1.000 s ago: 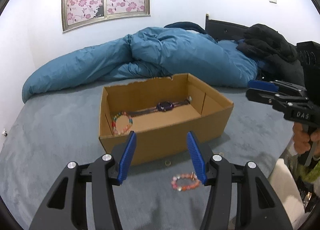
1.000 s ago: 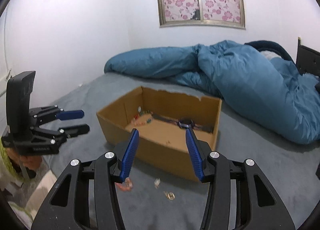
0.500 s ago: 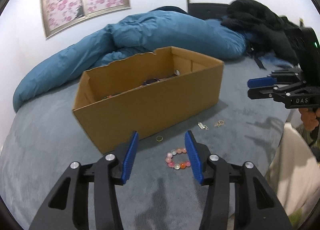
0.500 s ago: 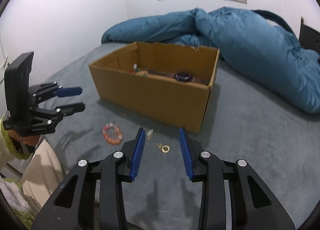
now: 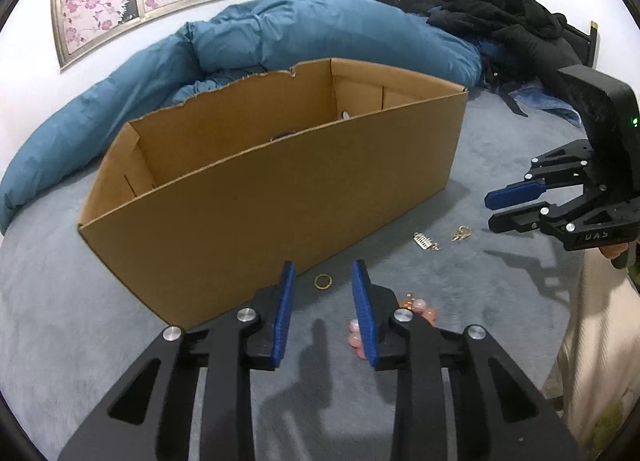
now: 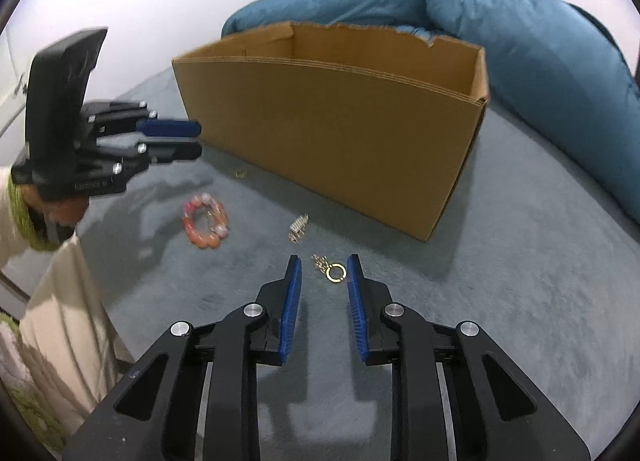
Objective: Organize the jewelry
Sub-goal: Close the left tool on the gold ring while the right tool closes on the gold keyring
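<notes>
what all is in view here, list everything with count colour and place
cardboard box: one, brown, on the bed
bead bracelet: one, pink-orange, before the box
ring: one, gold, by the box's front wall
clasp piece: one, silvery, before the box
ring charm: one, gold, between the right claw's tips
duvet: one, blue, behind the box
bed cover: grey
clothes: black, heaped far right
left claw: open, closing
right claw: open, closing

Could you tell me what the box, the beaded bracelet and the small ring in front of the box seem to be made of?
Box: corrugated cardboard, matte brown, with a torn, ragged rim.
Beaded bracelet: glossy pink and orange beads, perhaps glass, stone or plastic; the look leaves it open.
Small ring: thin shiny gold-coloured metal, by its glint.
</notes>
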